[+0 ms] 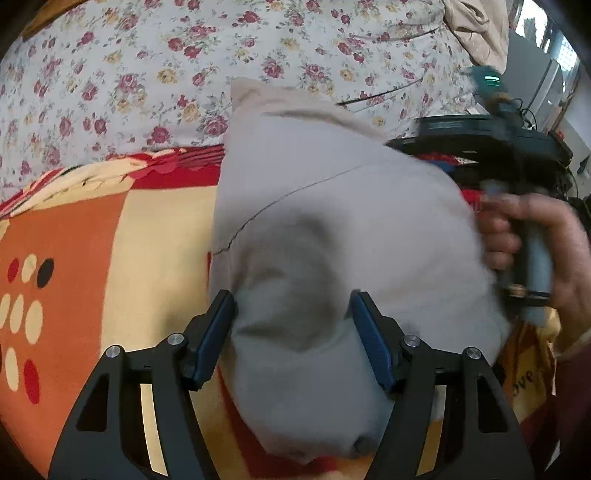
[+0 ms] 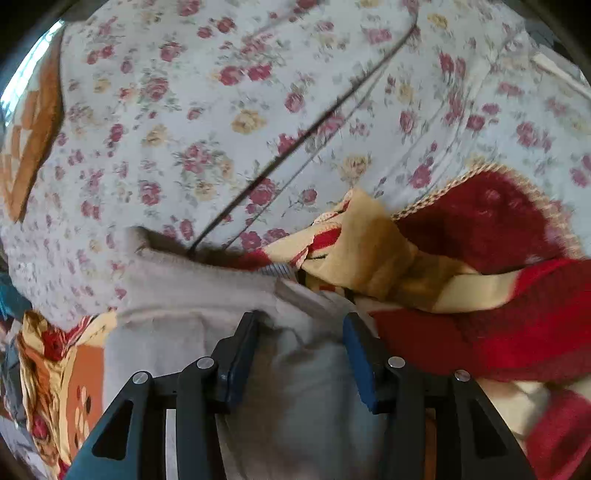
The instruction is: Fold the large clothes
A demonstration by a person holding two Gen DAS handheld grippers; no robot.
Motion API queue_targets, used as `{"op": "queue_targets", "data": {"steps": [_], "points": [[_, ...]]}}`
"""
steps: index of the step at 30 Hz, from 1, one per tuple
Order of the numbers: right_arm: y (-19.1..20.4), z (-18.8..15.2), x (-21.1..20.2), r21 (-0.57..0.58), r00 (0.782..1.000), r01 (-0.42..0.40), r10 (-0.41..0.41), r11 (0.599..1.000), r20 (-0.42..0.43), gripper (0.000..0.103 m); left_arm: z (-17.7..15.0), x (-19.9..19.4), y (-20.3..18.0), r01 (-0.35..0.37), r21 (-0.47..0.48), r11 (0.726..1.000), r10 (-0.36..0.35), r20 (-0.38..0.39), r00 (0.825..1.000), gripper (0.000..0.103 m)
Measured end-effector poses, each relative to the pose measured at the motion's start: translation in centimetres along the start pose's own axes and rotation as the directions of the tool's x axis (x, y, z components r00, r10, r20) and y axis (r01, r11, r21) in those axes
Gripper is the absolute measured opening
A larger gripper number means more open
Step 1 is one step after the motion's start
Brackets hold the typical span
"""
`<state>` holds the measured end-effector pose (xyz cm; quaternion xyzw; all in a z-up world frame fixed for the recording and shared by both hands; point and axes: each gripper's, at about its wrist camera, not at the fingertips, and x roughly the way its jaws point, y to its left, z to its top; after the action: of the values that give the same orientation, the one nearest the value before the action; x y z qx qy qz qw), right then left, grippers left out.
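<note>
A large light grey garment [image 1: 332,229] lies bunched on the bed, with a beige ribbed hem at its far end. My left gripper [image 1: 293,306] is open, its blue-padded fingers straddling a raised fold of the cloth. In the right wrist view the same grey garment [image 2: 295,387] fills the space between the fingers. My right gripper [image 2: 301,325] is open over it, near the ribbed beige edge [image 2: 192,269]. The right gripper body and the hand holding it [image 1: 532,243] show at the right of the left wrist view, blurred.
An orange, yellow and red blanket [image 1: 110,258] lies under the garment and is rumpled on the right [image 2: 480,280]. A floral sheet [image 1: 147,74] covers the bed beyond. A dark cable [image 2: 295,144] runs across the sheet. A beige cloth [image 1: 476,26] lies at the far right.
</note>
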<state>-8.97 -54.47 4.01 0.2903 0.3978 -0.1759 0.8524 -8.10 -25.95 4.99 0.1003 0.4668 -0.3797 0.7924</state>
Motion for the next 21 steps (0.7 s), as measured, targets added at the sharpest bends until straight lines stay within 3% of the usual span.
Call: {"op": "queue_targets", "data": {"steps": [2, 4, 6, 9, 11, 12, 15, 17, 21], "points": [[-0.6, -0.7, -3.2, 0.003, 0.998, -0.057, 0.057, 0.998, 0.005, 0.048, -0.4, -0.9, 0.4, 0.022, -0.009, 1.000, -0.022, 0.006, 1.000, 0.067], [-1.5, -2.2, -7.1, -0.015, 0.994, -0.110, 0.110, 0.994, 0.019, 0.066, -0.9, -1.3, 0.7, 0.022, -0.005, 1.000, -0.022, 0.005, 1.000, 0.067], [-1.9, -3.9, -9.5, -0.034, 0.995, -0.091, 0.092, 0.995, 0.033, 0.075, -1.2, -1.3, 0.8, 0.025, -0.012, 1.000, -0.025, 0.001, 1.000, 0.067], [-2.8, -7.2, -10.8, -0.009, 0.992, -0.126, 0.126, 0.992, 0.005, 0.075, -1.4, -1.2, 0.8, 0.022, -0.042, 0.999, -0.022, -0.001, 1.000, 0.067], [-3.1, -9.0, -10.1, 0.021, 0.981, -0.187, 0.188, 0.982, -0.055, 0.056, -1.4, -1.2, 0.7, 0.014, -0.049, 0.999, -0.014, 0.000, 1.000, 0.067], [-2.9, -9.7, -9.6, 0.026, 0.973, -0.218, 0.219, 0.976, -0.077, 0.036, -1.5, -1.4, 0.6, 0.012, -0.048, 0.999, -0.012, -0.002, 1.000, 0.067], [-1.9, -11.3, -9.8, -0.029, 0.969, -0.239, 0.237, 0.970, -0.074, 0.015, -1.9, -1.8, 0.4, 0.013, -0.036, 0.999, -0.013, -0.002, 1.000, 0.067], [-1.5, -11.9, -10.7, -0.094, 0.981, -0.193, 0.191, 0.977, -0.032, 0.013, -2.2, -1.7, 0.3, 0.027, -0.032, 0.999, -0.027, -0.007, 1.000, 0.070], [-3.9, -13.6, -8.4, 0.004, 0.983, -0.166, 0.165, 0.986, -0.078, 0.012, -2.3, -1.3, 0.6, 0.057, -0.055, 0.997, -0.059, -0.042, 0.997, 0.072]]}}
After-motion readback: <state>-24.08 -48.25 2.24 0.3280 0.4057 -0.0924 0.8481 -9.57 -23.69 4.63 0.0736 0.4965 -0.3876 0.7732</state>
